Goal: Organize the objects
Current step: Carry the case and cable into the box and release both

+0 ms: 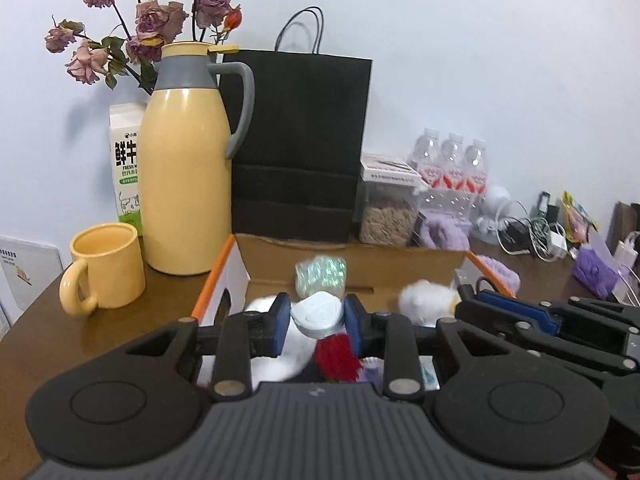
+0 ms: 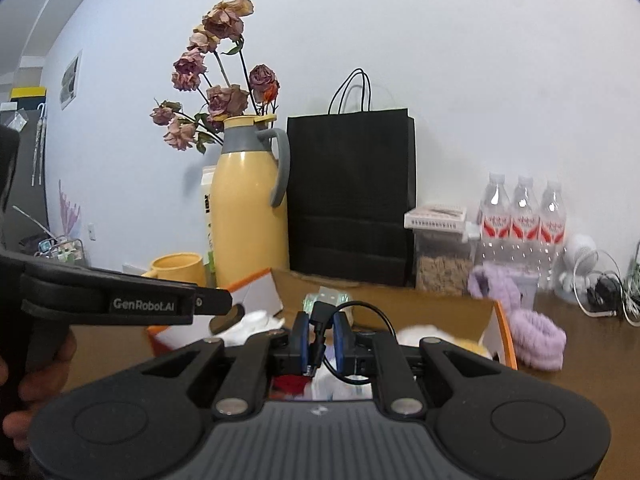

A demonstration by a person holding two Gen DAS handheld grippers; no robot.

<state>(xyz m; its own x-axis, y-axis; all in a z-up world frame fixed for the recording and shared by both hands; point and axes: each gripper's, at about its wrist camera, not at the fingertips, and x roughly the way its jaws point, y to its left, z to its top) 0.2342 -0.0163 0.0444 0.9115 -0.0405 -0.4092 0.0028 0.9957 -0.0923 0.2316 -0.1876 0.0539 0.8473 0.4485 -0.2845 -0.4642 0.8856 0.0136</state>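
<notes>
**Both hand-held grippers loaded above the box**

The left hand-held gripper [image 1: 317,316] was closed on a small pale-blue case [image 1: 318,314], its blue pads pressing the case's two sides, so the case sat straight ahead of it, dead centre between the fingers and clear of the jumble below. The case's longer side ran left to right, across the jaws. Directly under it lay the open cardboard box [image 1: 400,262], holding a white sock [image 1: 280,356], something red and fluffy [image 1: 338,356] and a glittery wrapped packet [image 1: 321,276] farther back.

The right hand-held gripper [image 2: 320,334] was clamped tight on the plug of a black cable [image 2: 320,316] — the plug stood roughly upright between the pads, and the cord looped out to the right and back down into the box.

Each item was already in its own gripper, so neither hand had to reach. The next move, I judged, turned on carrying both sideways out over the box wall to the brown surface [image 1: 100,344] — the yellow mug [image 1: 106,266] and flask [image 1: 186,168] crowded the far left, the purple cloth rolls [image 2: 536,336] the right.
</notes>
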